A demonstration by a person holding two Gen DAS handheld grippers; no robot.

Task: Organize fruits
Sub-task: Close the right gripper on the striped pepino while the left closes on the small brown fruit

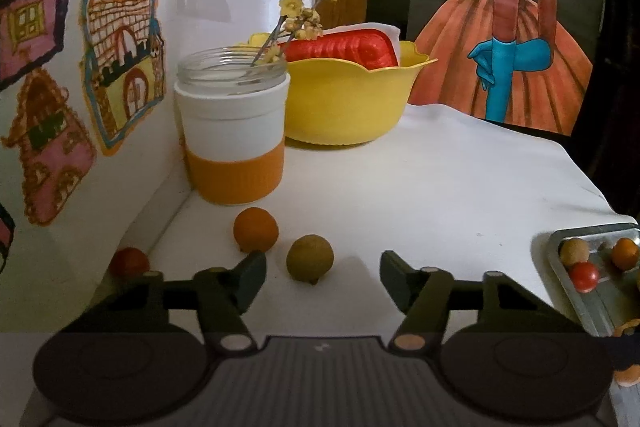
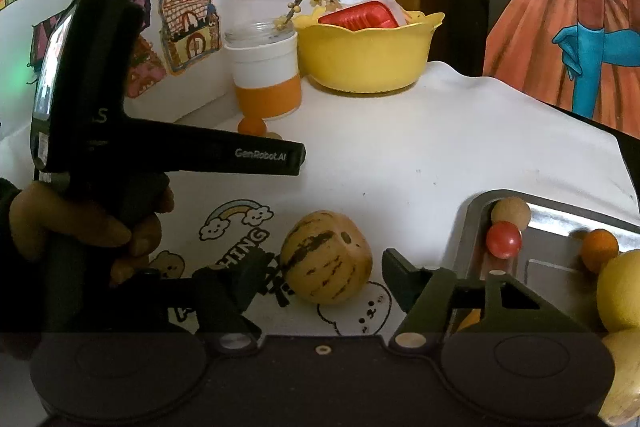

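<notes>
While we've got both grippers hovering low over the white table (image 1: 420,179), the biggest thing on it is the yellow scalloped plastic bowl (image 1: 344,107) at the back with a red moulded tray (image 1: 348,51) in it. Just left of that sits a glass jar with a white and orange sleeve (image 1: 232,143), holding a twig with little yellow blossoms (image 1: 300,7).

Over on the right edge we've got the shiny metal tray (image 2: 560,223), already holding a tan ball-shaped fruit (image 2: 511,211), a red cherry tomato (image 2: 503,239), a small orange fruit (image 2: 599,250) and some bigger yellow fruits (image 2: 620,291).

Our right gripper (image 2: 324,277) has its jaws spread wide, with a striped yellowish melon-like fruit (image 2: 326,257) sitting between the tips, not clamped. Our left gripper (image 1: 322,279) is spread apart too, and a brownish-green round fruit (image 1: 310,257) sits on the table between its fingers. An orange round fruit (image 1: 256,229) is just behind that, near the jar, and another red tomato (image 1: 129,262) sits off left by the wall.
</notes>
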